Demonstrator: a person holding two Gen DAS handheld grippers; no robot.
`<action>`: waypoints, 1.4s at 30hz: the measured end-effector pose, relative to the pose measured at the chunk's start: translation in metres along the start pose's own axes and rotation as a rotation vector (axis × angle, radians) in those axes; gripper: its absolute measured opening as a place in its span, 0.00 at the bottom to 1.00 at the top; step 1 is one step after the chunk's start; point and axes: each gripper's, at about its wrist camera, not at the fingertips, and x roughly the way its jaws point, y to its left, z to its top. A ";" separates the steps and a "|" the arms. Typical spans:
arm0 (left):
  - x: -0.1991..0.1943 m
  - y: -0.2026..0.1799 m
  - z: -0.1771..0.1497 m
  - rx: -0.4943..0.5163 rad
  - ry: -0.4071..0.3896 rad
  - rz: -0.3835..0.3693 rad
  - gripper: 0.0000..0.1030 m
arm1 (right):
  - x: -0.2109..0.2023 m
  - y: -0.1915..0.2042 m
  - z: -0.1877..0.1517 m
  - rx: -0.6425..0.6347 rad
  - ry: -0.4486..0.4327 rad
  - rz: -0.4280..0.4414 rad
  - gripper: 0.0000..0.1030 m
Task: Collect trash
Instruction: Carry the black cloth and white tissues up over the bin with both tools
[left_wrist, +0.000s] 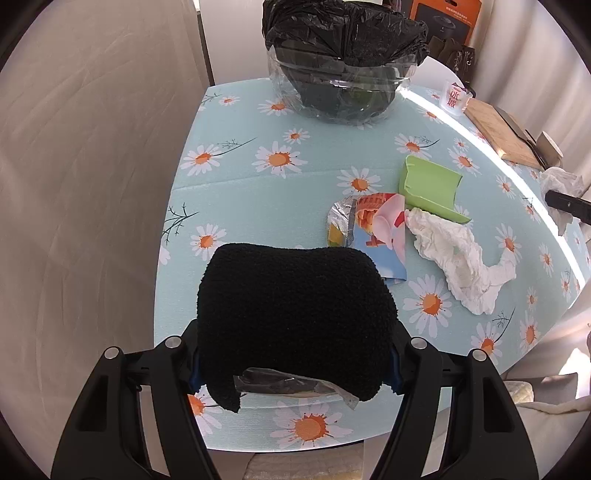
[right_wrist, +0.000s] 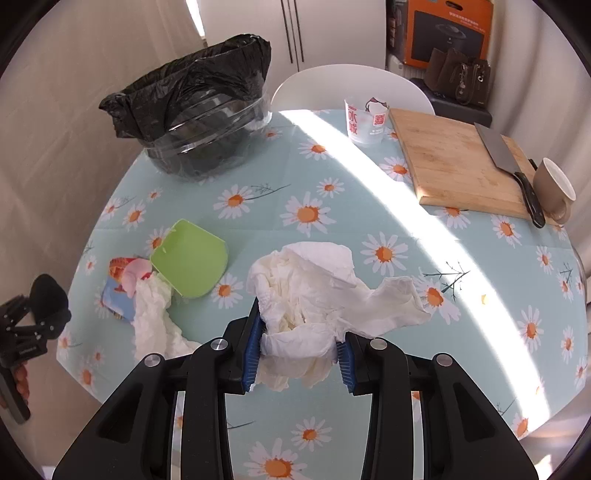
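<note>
Daisy-print table (right_wrist: 332, 229) bears a clear bin (right_wrist: 207, 147), black-bag-lined.

My left wrist camera is looking steeply down along its hand-held gripper (left_wrist: 295, 354) from the desk's (left_wrist: 236, 177) near left edge, facing the far bin (left_wrist: 343, 55). My right wrist camera is looking down from the near side too, further right, facing the far cutting board (right_wrist: 458, 162). Both views are sharing the green piece (left_wrist: 428, 188) (right_wrist: 190, 258), the wrapper (left_wrist: 373, 229) and the bin (right_wrist: 192, 103).
</note>
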 end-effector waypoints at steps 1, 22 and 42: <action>-0.004 0.003 0.002 -0.015 -0.008 -0.009 0.67 | -0.005 0.000 -0.001 -0.001 -0.017 -0.003 0.32; -0.071 0.037 0.114 0.068 -0.208 -0.054 0.67 | -0.067 0.064 0.085 -0.185 -0.241 -0.036 0.32; -0.053 0.030 0.264 0.264 -0.268 -0.197 0.67 | -0.073 0.126 0.226 -0.082 -0.406 -0.083 0.32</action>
